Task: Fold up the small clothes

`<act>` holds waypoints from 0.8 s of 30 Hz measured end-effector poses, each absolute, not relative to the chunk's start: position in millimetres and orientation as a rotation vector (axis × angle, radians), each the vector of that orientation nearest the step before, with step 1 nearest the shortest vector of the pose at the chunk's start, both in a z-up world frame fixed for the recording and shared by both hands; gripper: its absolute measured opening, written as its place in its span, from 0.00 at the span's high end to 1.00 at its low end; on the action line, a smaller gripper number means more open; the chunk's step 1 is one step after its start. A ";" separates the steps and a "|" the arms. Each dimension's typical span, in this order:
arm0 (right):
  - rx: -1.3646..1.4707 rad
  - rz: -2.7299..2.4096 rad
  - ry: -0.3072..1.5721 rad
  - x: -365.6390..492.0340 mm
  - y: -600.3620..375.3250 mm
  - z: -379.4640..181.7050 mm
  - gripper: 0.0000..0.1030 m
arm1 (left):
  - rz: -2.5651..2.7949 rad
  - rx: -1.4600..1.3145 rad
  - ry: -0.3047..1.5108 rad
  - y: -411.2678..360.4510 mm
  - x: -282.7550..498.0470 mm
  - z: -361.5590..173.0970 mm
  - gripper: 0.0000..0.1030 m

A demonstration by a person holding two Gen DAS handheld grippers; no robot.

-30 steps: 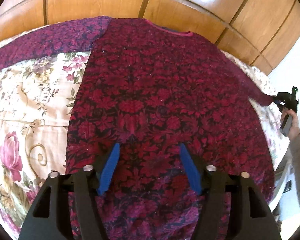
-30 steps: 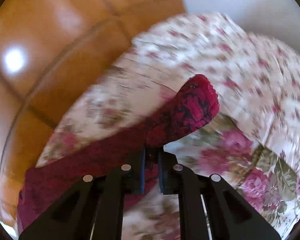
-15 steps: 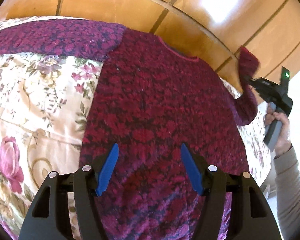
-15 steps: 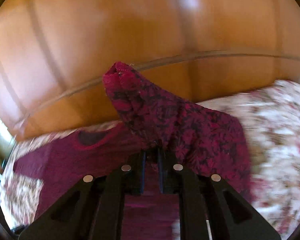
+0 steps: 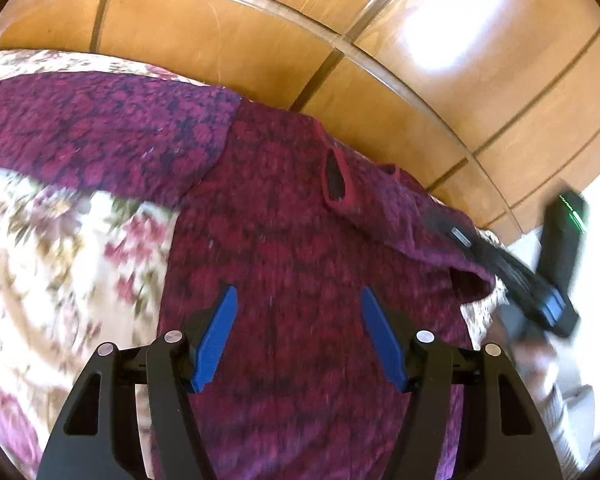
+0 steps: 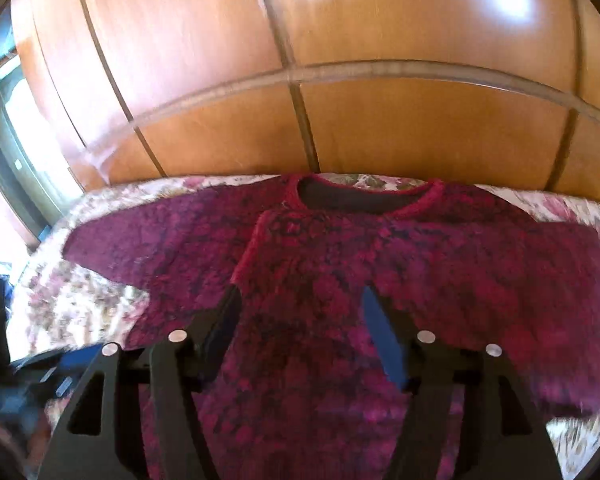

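Your left gripper (image 5: 296, 340), jaws spread and empty, hovers over the hem end of the sweater (image 5: 300, 240) lying collar-far on the bed (image 5: 60, 240); the unfolded sleeve (image 5: 100, 136) lies far-left, nearer it than your open right gripper (image 6: 300, 340).

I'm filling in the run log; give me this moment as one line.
step: sleeve fold | right sleeve: laid across sweater chest | left sleeve: spread out | right gripper: open | left gripper: open, empty
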State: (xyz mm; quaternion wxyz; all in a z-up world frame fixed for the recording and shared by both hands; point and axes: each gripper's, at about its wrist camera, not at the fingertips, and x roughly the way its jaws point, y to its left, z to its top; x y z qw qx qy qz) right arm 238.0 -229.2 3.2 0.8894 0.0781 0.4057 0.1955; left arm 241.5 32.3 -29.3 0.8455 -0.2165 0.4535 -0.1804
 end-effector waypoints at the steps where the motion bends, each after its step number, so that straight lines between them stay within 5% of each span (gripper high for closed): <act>1: 0.188 0.409 0.834 225.0 -242.5 5.0 0.30 | -0.385 -0.466 0.965 29.6 250.9 -31.3 0.38; 11: 0.406 0.183 0.850 142.6 -372.5 -8.2 0.20 | -0.426 -0.462 1.045 -30.2 330.9 -48.7 0.38; 12: 0.429 0.162 0.852 140.6 -379.9 -12.0 0.19 | -0.429 -0.464 1.063 -34.5 338.8 -51.3 0.43; 16: 0.520 0.125 0.834 145.9 -397.8 -17.0 0.20 | -0.400 -0.438 1.074 -45.7 354.4 -53.5 0.87; 24: 0.536 0.184 0.802 191.2 -385.1 -3.6 0.39 | -0.306 -0.401 0.913 -0.4 336.3 -10.7 0.89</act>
